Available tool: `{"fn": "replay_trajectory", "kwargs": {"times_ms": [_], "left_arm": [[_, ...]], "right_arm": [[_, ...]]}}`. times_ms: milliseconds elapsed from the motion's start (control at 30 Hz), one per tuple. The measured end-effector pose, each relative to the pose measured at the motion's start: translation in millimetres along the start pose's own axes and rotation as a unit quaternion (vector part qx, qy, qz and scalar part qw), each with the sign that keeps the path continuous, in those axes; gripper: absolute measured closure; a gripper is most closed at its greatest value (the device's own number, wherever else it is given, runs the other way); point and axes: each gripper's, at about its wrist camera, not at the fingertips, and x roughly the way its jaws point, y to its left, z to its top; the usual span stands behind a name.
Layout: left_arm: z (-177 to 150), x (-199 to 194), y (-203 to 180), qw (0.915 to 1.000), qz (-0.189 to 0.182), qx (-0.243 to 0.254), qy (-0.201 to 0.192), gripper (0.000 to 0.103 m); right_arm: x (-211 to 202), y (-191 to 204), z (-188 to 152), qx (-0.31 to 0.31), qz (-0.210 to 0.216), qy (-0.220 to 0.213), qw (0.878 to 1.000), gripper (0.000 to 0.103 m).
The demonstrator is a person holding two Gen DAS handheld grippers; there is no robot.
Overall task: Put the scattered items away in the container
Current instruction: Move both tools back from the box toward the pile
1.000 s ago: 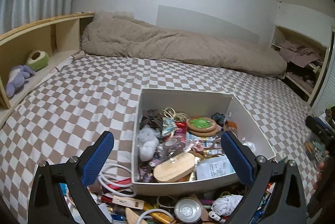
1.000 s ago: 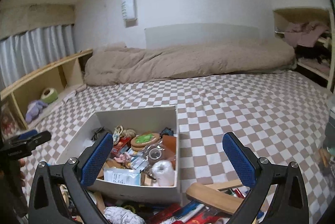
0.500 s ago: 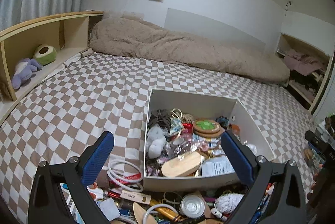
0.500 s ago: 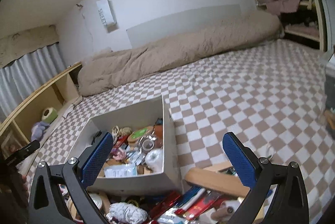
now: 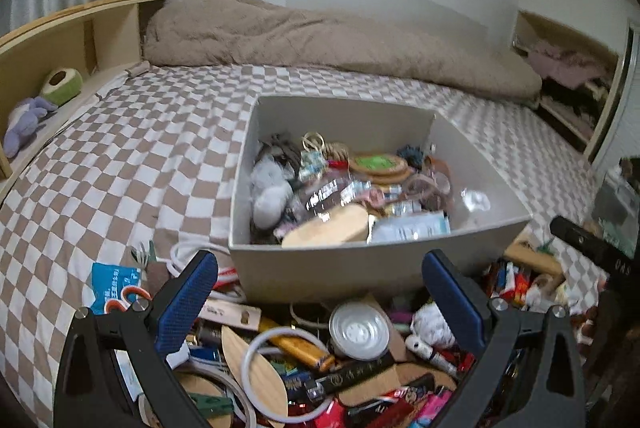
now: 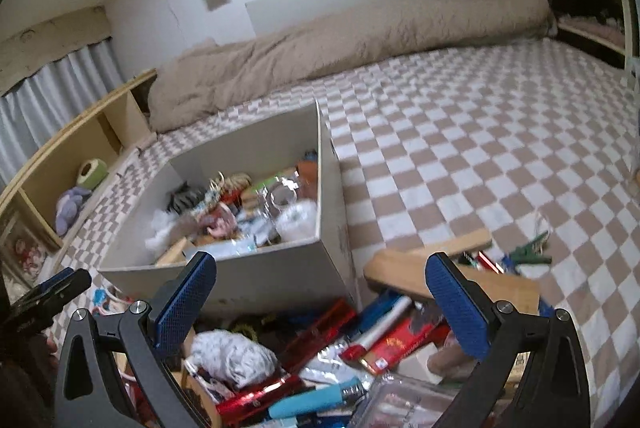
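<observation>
Left gripper [image 5: 320, 296] hangs wide open and empty over the clutter, a round metal tin [image 5: 359, 328] right between its blue pads. Right gripper [image 6: 320, 298] is spread open too, holding nothing, above a white mesh wad [image 6: 232, 354] and a red packet [image 6: 400, 342]. The grey storage box [image 5: 304, 270], already half full, sits on the checkered bed [image 5: 112, 163] just behind the scattered pile.
</observation>
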Motion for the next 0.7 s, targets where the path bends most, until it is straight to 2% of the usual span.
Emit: {"fn": "replay_trajectory", "kwargs": {"times_ms": [200, 367, 500, 700], "left_arm": [[-17.3, 9.8, -10.6, 0.9994, -0.012, 0.020, 0.024, 0.000], [-36.7, 22.3, -26.0, 0.9965, -0.021, 0.058, 0.057, 0.001], [-47.9, 32.8, -36.8, 0.9933, -0.010, 0.090, 0.073, 0.017], [-56.4, 49.7, -42.2, 0.9899, 0.001, 0.110, 0.089, 0.023]], "right_arm": [[0.9, -7.3, -2.3, 0.008, 0.000, 0.007, 1.000, 0.000], [3.7, -8.0, -4.1, 0.006, 0.006, 0.016, 1.000, 0.000], [7.6, -4.8, -6.7, 0.003, 0.011, 0.025, 1.000, 0.000], [15.1, 6.6, -13.3, -0.010, 0.025, 0.046, 0.999, 0.000]]}}
